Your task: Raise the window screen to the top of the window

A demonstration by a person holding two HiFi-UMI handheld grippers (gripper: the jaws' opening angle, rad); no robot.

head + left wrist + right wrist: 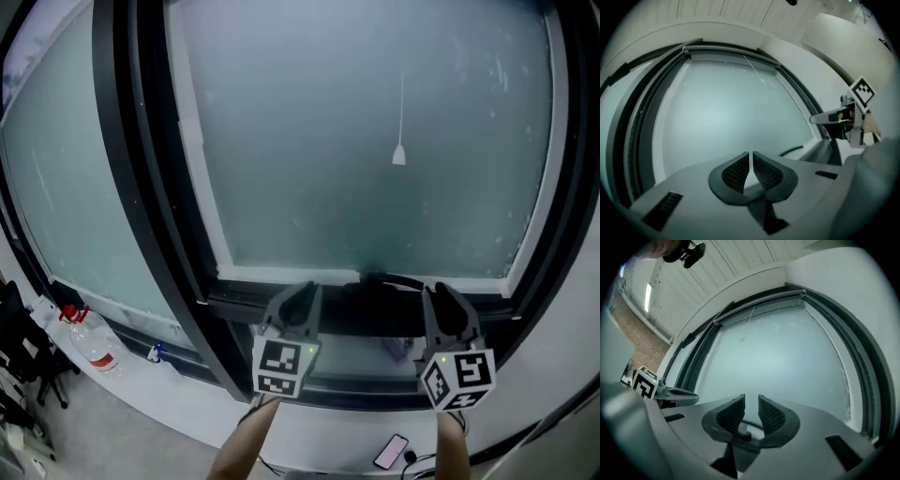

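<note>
Both grippers were low down by the bottom of the window, side by side, pointing at the glass. The left gripper had its jaws pressed together, just a hairline slit between the pads, nothing in them. The right gripper had its jaws a little apart and wasn't clamped on anything. A dark curved handle sat on the bottom rail just ahead of and between the two grippers, and neither was touching it.

The window screen looked pulled all the way down. The pale grey sheet filled the whole opening, and its lower edge sat at the white inner frame right above the sill. Honestly it was hard to tell screen from frosted glass. A thin pull cord with a small white knob hung in front of it, well above the grippers.

Off to the left a plastic bottle with a red cap lay on the ledge. A phone sat below the right gripper.
</note>
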